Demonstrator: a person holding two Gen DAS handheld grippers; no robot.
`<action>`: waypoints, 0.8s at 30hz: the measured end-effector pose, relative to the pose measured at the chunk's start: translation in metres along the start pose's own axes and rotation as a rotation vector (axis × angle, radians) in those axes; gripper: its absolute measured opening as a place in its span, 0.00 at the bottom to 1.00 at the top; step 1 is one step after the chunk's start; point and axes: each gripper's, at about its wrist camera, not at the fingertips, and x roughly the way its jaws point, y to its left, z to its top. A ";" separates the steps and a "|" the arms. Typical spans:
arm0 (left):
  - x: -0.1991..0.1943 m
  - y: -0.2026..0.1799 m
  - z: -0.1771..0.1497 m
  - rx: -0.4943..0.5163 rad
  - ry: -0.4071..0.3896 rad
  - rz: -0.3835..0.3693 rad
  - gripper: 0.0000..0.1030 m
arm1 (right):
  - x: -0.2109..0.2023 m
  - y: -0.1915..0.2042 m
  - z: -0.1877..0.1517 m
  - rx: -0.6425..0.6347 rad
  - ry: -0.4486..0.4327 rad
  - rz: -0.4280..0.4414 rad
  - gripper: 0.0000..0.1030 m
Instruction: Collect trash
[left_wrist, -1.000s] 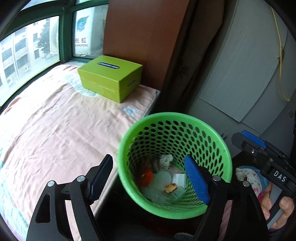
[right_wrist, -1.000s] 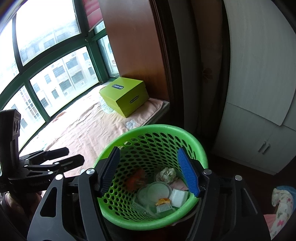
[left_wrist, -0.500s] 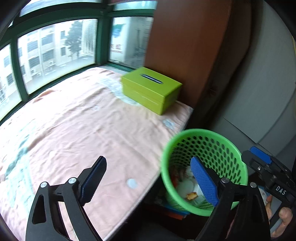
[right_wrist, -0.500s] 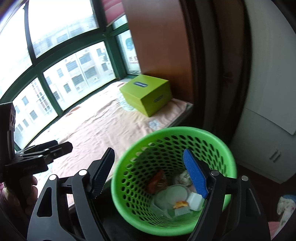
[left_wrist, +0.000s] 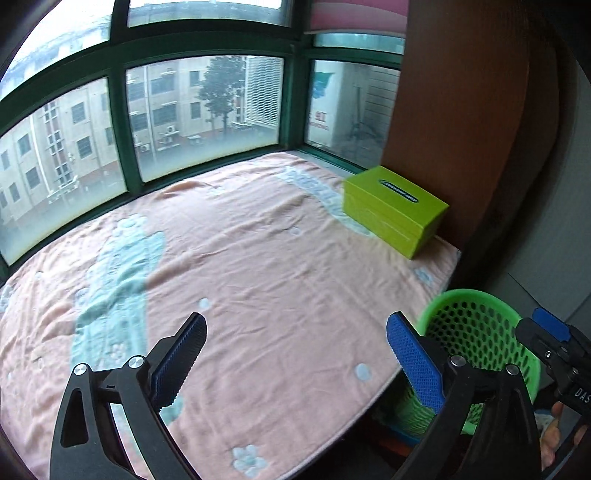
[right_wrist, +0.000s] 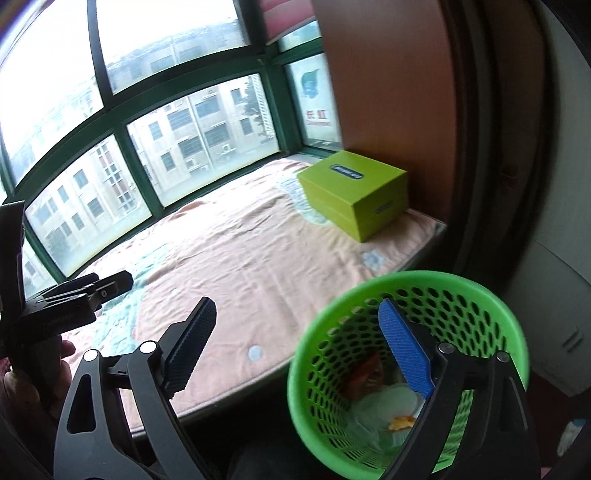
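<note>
A green perforated trash basket (right_wrist: 495, 295) stands on the floor beside the window seat; it shows at the lower right of the left wrist view (left_wrist: 476, 332). Inside lie a red wrapper (right_wrist: 364, 373), a pale round lid (right_wrist: 388, 404) and an orange scrap (right_wrist: 400, 422). My left gripper (left_wrist: 295, 347) is open and empty above the pink blanket (left_wrist: 258, 266). My right gripper (right_wrist: 297, 332) is open and empty, its right finger over the basket's mouth. No loose trash shows on the blanket.
A lime-green tissue box (left_wrist: 393, 208) sits at the blanket's far right corner, also in the right wrist view (right_wrist: 354, 192). Green-framed windows (left_wrist: 122, 125) line the back. A brown panel (left_wrist: 454, 110) and white cabinet (right_wrist: 576, 258) stand to the right.
Both grippers have swung left and up, away from the basket toward the window seat. The basket has slid to the lower right of both views. Both stay open.
</note>
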 end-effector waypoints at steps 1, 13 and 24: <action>-0.001 0.004 0.000 -0.003 -0.005 0.017 0.92 | 0.002 0.004 0.001 -0.003 0.003 0.008 0.88; -0.018 0.046 -0.007 -0.060 -0.034 0.130 0.93 | 0.023 0.038 0.012 -0.057 0.013 0.054 0.92; -0.032 0.070 -0.017 -0.121 -0.049 0.157 0.93 | 0.034 0.062 0.008 -0.114 0.008 0.047 0.92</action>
